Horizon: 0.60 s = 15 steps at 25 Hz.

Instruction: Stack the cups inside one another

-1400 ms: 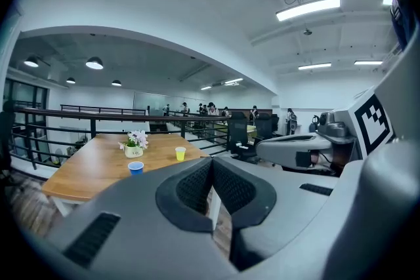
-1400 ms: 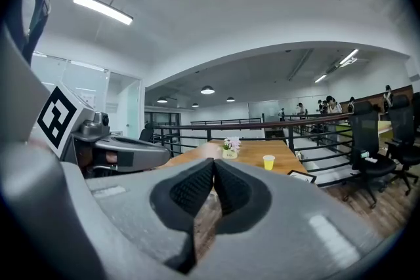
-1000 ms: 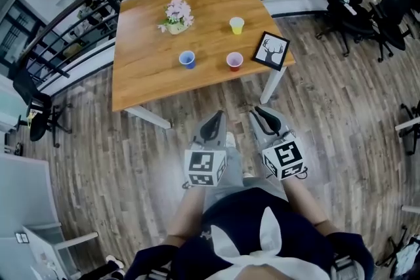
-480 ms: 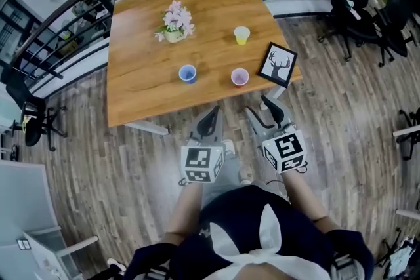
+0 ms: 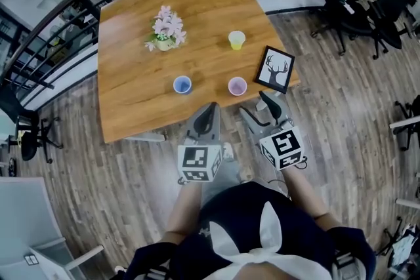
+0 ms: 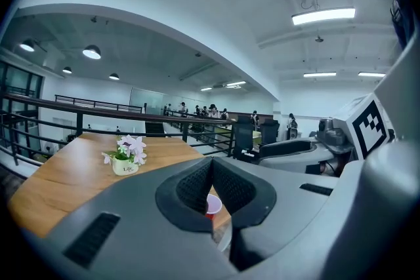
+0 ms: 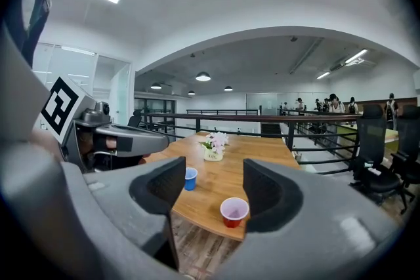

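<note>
Held low before the person, just short of the table (image 5: 131, 101), the left tongs (image 5: 209, 108) are pressed together on nothing, while the right tongs (image 5: 257, 107) have just been opening and stand spread with nothing between the jaws, probably readied for a first pick. The red cup (image 5: 237, 85) sits just ahead of the right tongs near the table's edge, the blue cup (image 5: 182, 84) is ahead of the left tongs, and the yellow cup (image 5: 237, 39) is well beyond the red one. All three stand upright and apart, so no nesting is done yet. Farther off, beyond the blue cup, is a flower pot (image 5: 164, 33).
</note>
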Motion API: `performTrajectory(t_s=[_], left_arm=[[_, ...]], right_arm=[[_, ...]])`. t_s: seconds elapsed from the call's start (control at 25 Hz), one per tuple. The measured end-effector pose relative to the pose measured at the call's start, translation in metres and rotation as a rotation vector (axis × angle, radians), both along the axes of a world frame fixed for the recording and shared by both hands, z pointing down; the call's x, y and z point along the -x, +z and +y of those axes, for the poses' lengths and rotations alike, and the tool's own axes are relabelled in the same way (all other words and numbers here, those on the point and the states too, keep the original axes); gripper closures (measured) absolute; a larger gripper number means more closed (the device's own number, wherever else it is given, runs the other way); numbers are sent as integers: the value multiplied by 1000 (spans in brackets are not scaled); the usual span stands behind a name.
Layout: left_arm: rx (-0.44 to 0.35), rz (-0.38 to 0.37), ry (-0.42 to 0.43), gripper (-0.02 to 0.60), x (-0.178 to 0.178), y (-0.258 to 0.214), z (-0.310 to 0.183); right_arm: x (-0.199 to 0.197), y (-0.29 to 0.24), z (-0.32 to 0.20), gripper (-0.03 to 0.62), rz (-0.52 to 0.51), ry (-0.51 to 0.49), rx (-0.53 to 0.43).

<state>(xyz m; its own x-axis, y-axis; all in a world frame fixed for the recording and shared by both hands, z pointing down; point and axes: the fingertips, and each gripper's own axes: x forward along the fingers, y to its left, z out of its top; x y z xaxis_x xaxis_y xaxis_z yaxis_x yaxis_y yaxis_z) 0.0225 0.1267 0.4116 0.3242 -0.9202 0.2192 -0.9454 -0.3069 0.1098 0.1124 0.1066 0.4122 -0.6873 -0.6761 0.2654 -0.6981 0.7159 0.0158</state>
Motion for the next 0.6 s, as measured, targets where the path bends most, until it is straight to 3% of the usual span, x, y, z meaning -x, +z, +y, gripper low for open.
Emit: performTrajectory(t_s=[0.12,0.36,0.6], left_arm=[[4,7,5,565,7,2,-12],[26,8,15,565,23,14,-31],[51,-4,49,565,34,30,-43]], right_arm=[[4,5,-11,322,15,5,4],[16,31,-29,256,55,-6,71],[26,58,-43,256,86,3,107]])
